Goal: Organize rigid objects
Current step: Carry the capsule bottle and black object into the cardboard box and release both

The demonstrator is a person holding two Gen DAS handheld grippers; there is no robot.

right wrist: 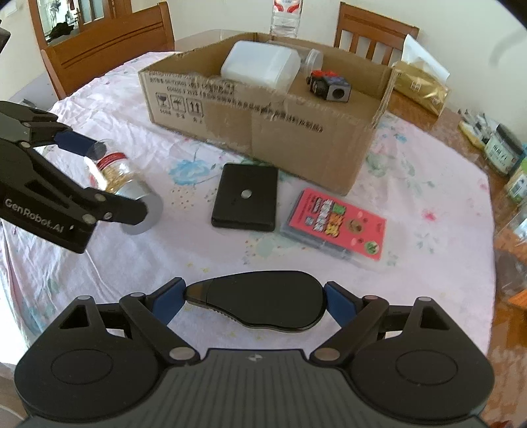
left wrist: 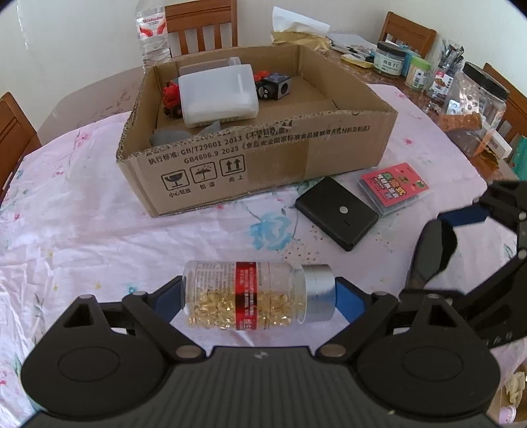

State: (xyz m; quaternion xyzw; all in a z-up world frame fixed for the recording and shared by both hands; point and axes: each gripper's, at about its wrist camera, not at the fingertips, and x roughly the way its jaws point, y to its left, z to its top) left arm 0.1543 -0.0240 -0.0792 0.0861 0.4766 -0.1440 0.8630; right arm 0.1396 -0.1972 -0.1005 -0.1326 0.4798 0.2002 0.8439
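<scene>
My left gripper [left wrist: 258, 296] is shut on a clear pill bottle [left wrist: 243, 294] of golden capsules with a red label and silver cap, held sideways above the cloth; it also shows in the right wrist view [right wrist: 115, 171]. My right gripper [right wrist: 253, 303] is shut on a flat black teardrop-shaped object [right wrist: 263, 301], also seen in the left wrist view [left wrist: 434, 250]. The cardboard box [left wrist: 263, 164] stands ahead and holds a white plastic container [left wrist: 217, 95], a red toy [left wrist: 171, 97] and a black cube [left wrist: 275, 85]. A black power bank [left wrist: 336, 212] and a pink card pack [left wrist: 393, 187] lie in front of the box.
A floral tablecloth [left wrist: 98, 230] covers the table. A water bottle [left wrist: 152, 29] stands behind the box. Jars and clutter [left wrist: 474, 98] crowd the right edge. A gold packet [right wrist: 421, 87] lies beyond the box. Wooden chairs [right wrist: 108, 42] surround the table.
</scene>
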